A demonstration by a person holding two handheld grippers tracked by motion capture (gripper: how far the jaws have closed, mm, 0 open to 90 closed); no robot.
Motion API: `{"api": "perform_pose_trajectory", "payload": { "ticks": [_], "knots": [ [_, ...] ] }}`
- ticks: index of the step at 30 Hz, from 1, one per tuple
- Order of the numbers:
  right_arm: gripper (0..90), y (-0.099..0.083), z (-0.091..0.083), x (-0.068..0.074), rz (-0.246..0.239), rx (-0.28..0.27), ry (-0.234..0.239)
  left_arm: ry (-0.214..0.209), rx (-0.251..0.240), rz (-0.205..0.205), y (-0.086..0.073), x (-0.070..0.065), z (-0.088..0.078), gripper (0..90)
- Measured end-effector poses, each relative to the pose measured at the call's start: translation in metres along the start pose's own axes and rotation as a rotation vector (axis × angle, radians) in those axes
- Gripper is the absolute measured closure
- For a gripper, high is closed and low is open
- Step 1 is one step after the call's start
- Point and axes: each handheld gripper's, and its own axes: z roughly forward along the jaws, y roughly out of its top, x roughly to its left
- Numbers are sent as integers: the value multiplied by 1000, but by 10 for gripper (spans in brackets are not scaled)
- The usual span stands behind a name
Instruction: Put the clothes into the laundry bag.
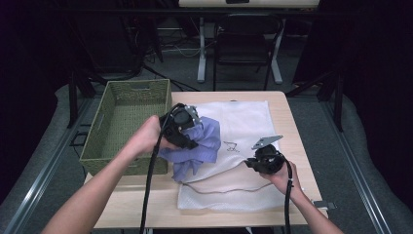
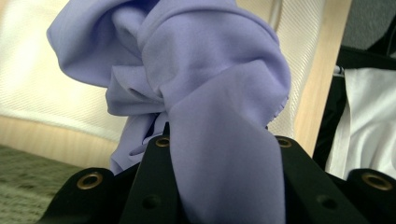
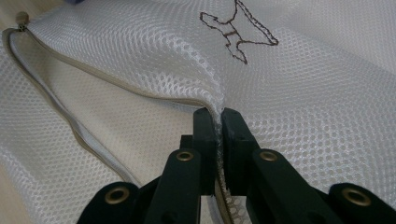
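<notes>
Left gripper (image 1: 187,127): black body, black cable trailed from it; a grey three-cornered plate is mounted on top. Its two black jaws are seen in the left gripper view, each marked with brass-ringed holes. Right gripper (image 1: 254,163): black body, black cable, grey three-cornered plate (image 1: 266,142) raised above the body. In the right gripper view, flat black pads (image 3: 205,140) are carried on black arms with brass-ringed holes. Both forearms are bare; no sleeves are worn.

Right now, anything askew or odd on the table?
Nothing damaged or spilled. The lavender cloth hangs bunched from the left tool, and the right tool pinches the mesh bag's zipper edge, lifting it open. The green basket sits square.
</notes>
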Motion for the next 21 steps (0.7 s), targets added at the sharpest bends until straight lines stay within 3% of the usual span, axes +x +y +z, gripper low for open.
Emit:
{"api": "perform_pose_trajectory", "payload": {
  "ticks": [10, 13, 21],
  "knots": [
    [858, 0, 1, -1, 9, -3, 0, -59, 19, 41, 0, -15, 25, 755],
    [857, 0, 1, -1, 9, -7, -1, -83, 45, 59, 0, -19, 35, 755],
    [856, 1, 0, -1, 22, -11, 4, -144, 43, 82, -4, -27, 61, 754]
  ]
}}
